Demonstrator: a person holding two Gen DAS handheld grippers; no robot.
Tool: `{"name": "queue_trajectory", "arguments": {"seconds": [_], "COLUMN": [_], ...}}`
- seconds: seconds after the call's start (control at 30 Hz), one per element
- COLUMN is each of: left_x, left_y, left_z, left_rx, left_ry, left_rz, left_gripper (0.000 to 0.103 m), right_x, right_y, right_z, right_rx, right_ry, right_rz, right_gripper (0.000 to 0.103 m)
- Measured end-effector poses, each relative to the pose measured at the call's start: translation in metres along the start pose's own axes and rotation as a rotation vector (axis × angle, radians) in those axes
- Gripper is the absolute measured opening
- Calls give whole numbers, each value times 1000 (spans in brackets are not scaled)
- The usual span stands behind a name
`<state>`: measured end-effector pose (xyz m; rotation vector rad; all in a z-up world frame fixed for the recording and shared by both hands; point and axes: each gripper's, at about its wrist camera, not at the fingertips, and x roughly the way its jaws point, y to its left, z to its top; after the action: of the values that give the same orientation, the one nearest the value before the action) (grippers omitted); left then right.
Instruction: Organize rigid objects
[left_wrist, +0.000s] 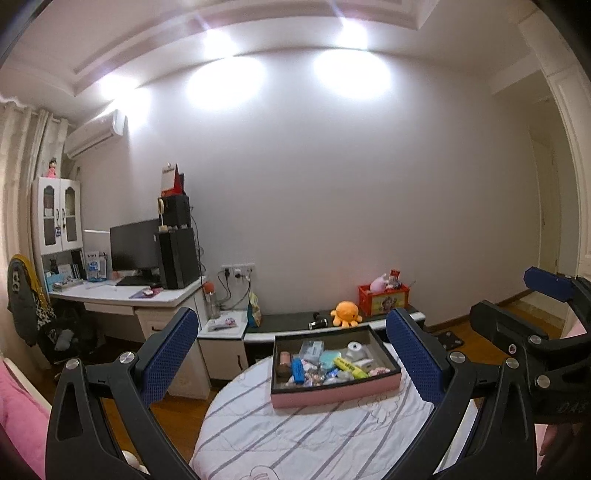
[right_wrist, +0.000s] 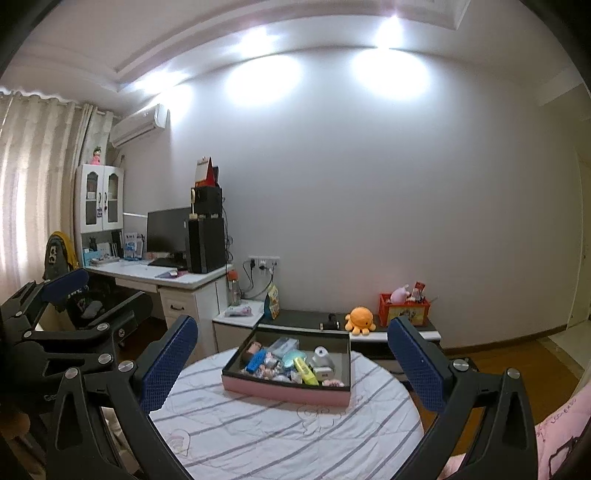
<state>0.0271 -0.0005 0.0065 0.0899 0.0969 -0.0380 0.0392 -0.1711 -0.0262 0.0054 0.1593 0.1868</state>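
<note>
A pink tray (left_wrist: 332, 395) with a dark inside stands on a round table with a striped white cloth (left_wrist: 295, 435); it also shows in the right wrist view (right_wrist: 284, 392). It holds several small things: a blue piece (left_wrist: 297, 370), a yellow highlighter (left_wrist: 349, 367), a white roll (left_wrist: 355, 348), a teal case (left_wrist: 330, 359). My left gripper (left_wrist: 295, 354) is open and empty, held above the table short of the tray. My right gripper (right_wrist: 295, 358) is open and empty, also short of the tray. Each gripper shows at the edge of the other's view.
A low dark bench (left_wrist: 295, 321) behind the table carries an orange plush octopus (left_wrist: 345, 313) and a red box of toys (left_wrist: 384, 301). A white desk (left_wrist: 122, 295) with monitor and speakers stands at the left. Pink bedding (right_wrist: 561, 435) lies at the right.
</note>
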Motion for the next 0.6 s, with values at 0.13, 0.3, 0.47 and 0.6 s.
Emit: {"name": "queue_trajectory", "arguments": {"seconds": [0.13,0.3,0.47,0.6], "left_x": [-5,-8,-9,-8], "left_y": [2,2,1,3], "left_z": [4,6,6,6], "left_rx": [-1,0,3,-1], "left_ry": [-33,-62,-69,-65], "left_rz": [6,24,42,42], "left_gripper": [103,103,103,103], "right_x": [-4,-5,-5,-5], "right_y": [2,5,7,9], "right_z": [4,5,6,7], "right_rx": [-7,-13,-19,-24], "right_ry": [-28,-46,-49,-52], "right_rz": [-3,15,16,15], "right_gripper": [103,103,103,103]}}
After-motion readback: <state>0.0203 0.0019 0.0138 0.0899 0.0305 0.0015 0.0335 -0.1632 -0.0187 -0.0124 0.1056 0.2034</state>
